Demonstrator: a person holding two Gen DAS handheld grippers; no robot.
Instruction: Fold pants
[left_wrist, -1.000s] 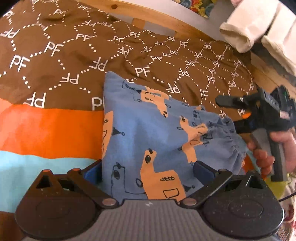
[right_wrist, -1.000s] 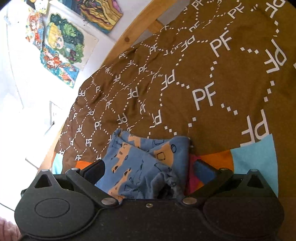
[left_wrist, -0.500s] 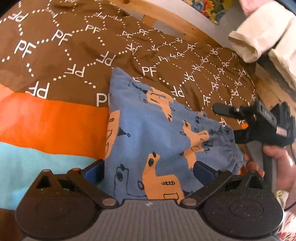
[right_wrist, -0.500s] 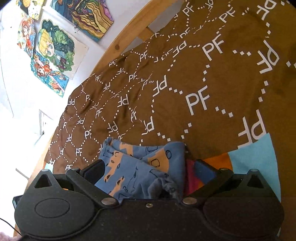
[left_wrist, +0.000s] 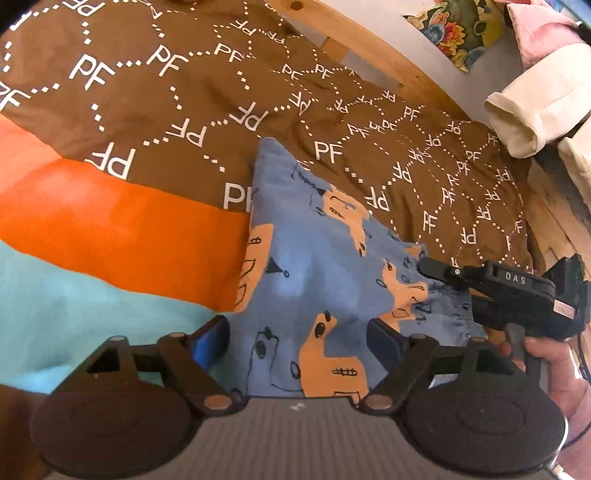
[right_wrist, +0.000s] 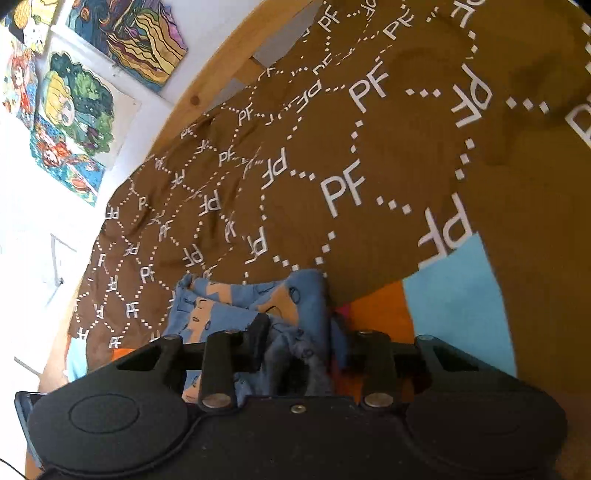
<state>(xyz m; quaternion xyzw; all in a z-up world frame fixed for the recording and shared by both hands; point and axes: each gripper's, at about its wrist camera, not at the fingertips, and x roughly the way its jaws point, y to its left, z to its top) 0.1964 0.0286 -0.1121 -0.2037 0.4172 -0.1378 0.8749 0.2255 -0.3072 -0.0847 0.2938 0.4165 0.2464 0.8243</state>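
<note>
Small blue pants (left_wrist: 314, 266) with orange animal prints lie folded on the brown "PF" blanket (left_wrist: 184, 85). My left gripper (left_wrist: 299, 338) is open, its blue-padded fingers straddling the near edge of the pants. My right gripper (right_wrist: 299, 345) has closed on the bunched waistband end of the pants (right_wrist: 255, 302); it also shows in the left wrist view (left_wrist: 439, 267) at the pants' right end, held by a hand.
The blanket has orange (left_wrist: 110, 225) and light blue (left_wrist: 74, 310) stripes on the near side. A wooden bed frame (left_wrist: 388, 51) runs behind. Cream rolled cloths (left_wrist: 532, 110) sit at far right. Pictures (right_wrist: 74, 110) hang on the wall.
My right gripper's fingers have closed from wide open onto the waistband end of the pants. My left gripper has stayed open over the near edge and shifted slightly.
</note>
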